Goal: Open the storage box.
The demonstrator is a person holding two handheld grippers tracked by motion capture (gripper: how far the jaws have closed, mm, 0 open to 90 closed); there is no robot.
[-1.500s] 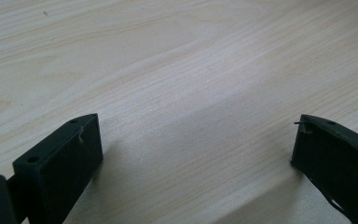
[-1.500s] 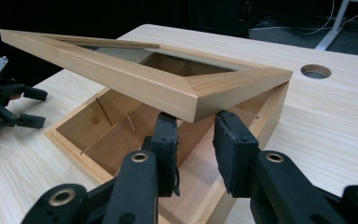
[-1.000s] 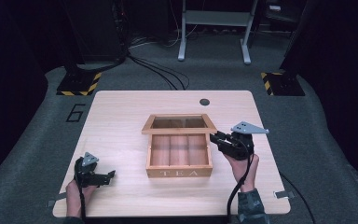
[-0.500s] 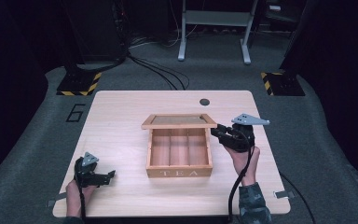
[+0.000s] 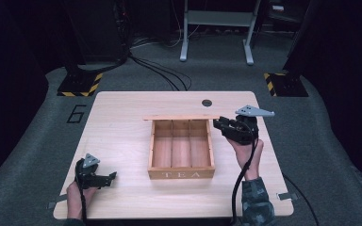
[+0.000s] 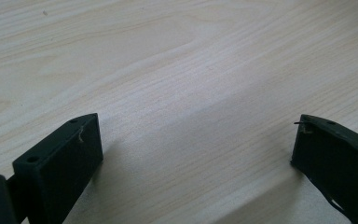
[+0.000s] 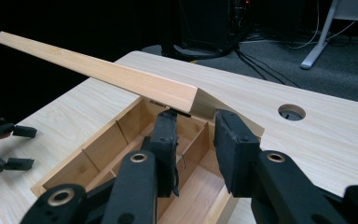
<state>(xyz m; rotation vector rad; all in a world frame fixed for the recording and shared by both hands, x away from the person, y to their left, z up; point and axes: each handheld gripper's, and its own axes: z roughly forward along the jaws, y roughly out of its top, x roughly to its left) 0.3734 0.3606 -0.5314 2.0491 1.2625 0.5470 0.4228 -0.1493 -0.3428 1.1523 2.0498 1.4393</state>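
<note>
A wooden tea box [image 5: 181, 174] with three compartments stands mid-table, "TEA" on its front wall. Its lid [image 5: 181, 117] is swung up on the far edge and is seen edge-on from above. My right gripper [image 5: 218, 125] is at the box's far right corner. In the right gripper view its jaws [image 7: 198, 119] stand apart under the lid's [image 7: 107, 74] near corner, tips against its underside, above the open box [image 7: 98, 154]. My left gripper [image 5: 111, 178] rests on the table's front left, open, with bare wood between its jaws [image 6: 196, 130].
A round cable hole [image 5: 207, 102] lies in the table just behind the box's right end. The light wooden table [image 5: 122, 117] ends close behind the lid. Cables, grey stand legs and yellow-black striped bases lie on the floor beyond.
The lid has swung from a low tilt up to nearly upright, and my right gripper has moved away along with its corner. The left gripper has stayed put.
</note>
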